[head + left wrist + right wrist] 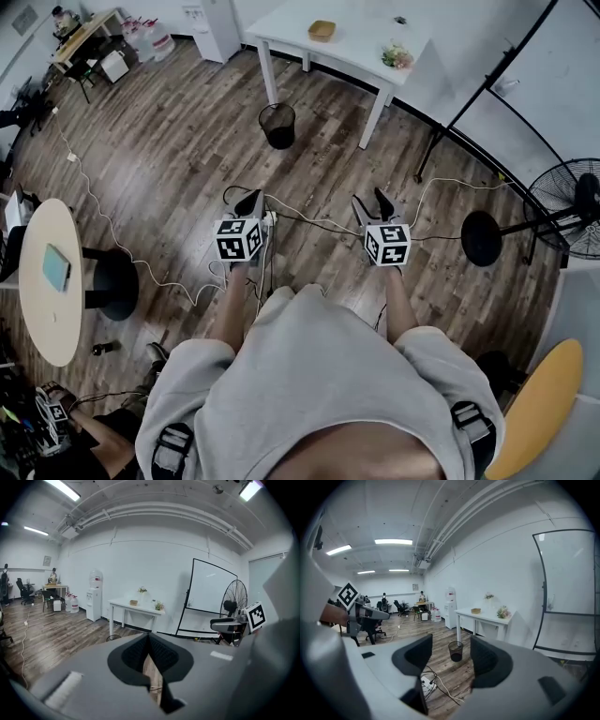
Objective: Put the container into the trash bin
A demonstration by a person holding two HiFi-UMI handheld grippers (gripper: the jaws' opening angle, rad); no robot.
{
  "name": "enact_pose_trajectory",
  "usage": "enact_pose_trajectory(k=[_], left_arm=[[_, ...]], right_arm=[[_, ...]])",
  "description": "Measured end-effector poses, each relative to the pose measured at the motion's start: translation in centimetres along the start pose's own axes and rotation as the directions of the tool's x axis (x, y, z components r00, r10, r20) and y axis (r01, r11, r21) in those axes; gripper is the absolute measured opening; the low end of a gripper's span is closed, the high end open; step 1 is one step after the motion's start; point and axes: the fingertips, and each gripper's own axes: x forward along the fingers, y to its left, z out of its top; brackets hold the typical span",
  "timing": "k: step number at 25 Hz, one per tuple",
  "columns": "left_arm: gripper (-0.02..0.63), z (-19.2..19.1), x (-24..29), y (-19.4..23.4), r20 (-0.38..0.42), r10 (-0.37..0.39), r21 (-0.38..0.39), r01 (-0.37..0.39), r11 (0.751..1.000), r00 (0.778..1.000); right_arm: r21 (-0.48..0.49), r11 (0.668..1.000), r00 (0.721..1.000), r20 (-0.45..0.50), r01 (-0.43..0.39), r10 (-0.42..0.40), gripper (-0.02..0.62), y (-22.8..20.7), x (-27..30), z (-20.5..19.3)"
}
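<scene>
A small tan container sits on the white table at the far wall, also seen in the left gripper view and the right gripper view. The black mesh trash bin stands on the wood floor in front of the table, straight ahead of my right gripper. Both grippers are held over the floor, well short of the bin and table. My left gripper is shut with nothing in it. My right gripper stands open and holds nothing.
A power strip and white cables lie on the floor just ahead. A standing fan and a black round base are at the right. A whiteboard stand is by the table, and a round table is at the left.
</scene>
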Motion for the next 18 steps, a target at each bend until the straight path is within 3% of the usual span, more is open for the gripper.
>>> enact_pose_trajectory(k=[10,18], left_arm=[[0.011,-0.8,1.7,0.7,-0.024,0.015,-0.004,-0.016,1.0,1.0],[0.011,0.7,5.5,1.9,-0.021,0.006,-0.007,-0.006,1.0,1.0]], right_arm=[[0.011,1.0,1.0,-0.022,-0.008,0.008,0.229,-1.2,1.7,-0.9],[-0.006,1.0,1.0,-0.03,-0.006,0.006,0.229,-3.1,5.3,0.1]])
